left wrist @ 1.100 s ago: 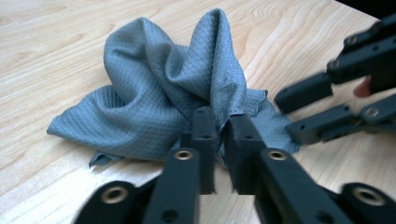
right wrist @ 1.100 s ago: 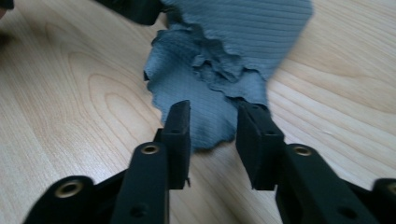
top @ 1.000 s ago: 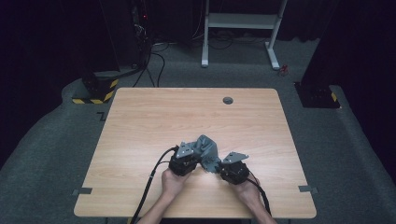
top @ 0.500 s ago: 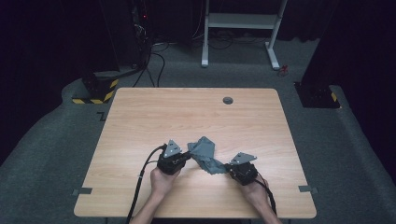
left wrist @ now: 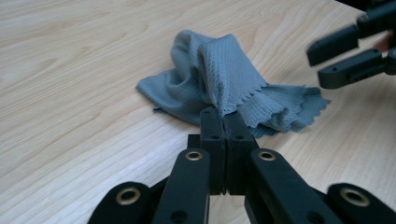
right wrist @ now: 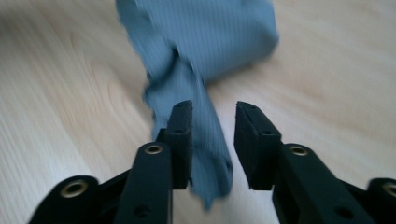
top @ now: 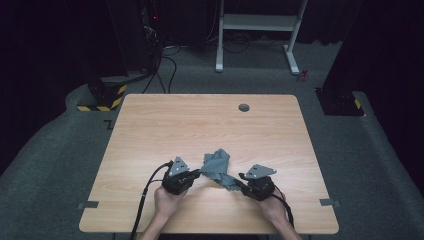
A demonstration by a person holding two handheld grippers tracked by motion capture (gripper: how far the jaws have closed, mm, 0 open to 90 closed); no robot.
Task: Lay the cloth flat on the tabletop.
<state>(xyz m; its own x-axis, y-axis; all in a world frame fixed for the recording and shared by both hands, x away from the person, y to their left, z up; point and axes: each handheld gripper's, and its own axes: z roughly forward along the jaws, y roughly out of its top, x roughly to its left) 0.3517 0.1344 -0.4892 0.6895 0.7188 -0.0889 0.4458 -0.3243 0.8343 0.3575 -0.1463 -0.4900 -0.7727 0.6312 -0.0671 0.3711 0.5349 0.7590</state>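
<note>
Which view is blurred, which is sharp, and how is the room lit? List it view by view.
Right gripper view: motion-blurred, the grey cloth and wood grain smeared. Left gripper view: sharp on the cloth's weave, softer on the right gripper at its edge. High view: the table is evenly lit without glare; the floor beyond falls into darkness.

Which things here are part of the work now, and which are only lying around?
In the work: grey cloth; left gripper, shut on the cloth's edge; right gripper, jaws just opened, cloth strip lying between them.

Lying around: cable hole in the table; white frame behind.
</note>
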